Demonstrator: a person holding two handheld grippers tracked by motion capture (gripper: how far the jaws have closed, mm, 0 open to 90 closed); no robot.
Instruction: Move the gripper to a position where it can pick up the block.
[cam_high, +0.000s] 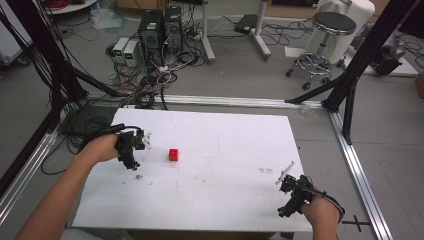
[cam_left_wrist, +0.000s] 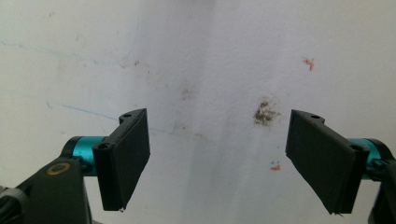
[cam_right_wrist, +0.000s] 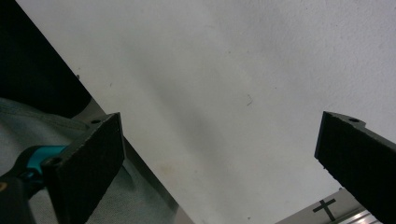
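Observation:
A small red cube (cam_high: 173, 154) rests on the white table (cam_high: 225, 135), left of the middle. My left gripper (cam_high: 134, 150) hovers a short way to the cube's left; its jaws stand wide open over bare, stained tabletop (cam_left_wrist: 215, 60) with nothing between them. My right gripper (cam_high: 289, 197) sits near the table's front right corner, also open and empty, its jaws spread over the white surface (cam_right_wrist: 224, 93) close to the table's edge.
Beyond the table lie computer towers (cam_high: 159, 30), tangled cables (cam_high: 150, 85), a black stool (cam_high: 322, 35) and black frame legs (cam_high: 350, 75). An aluminium rail (cam_high: 360, 165) runs along the floor on the right. A black cross mark (cam_right_wrist: 325, 208) is on the floor.

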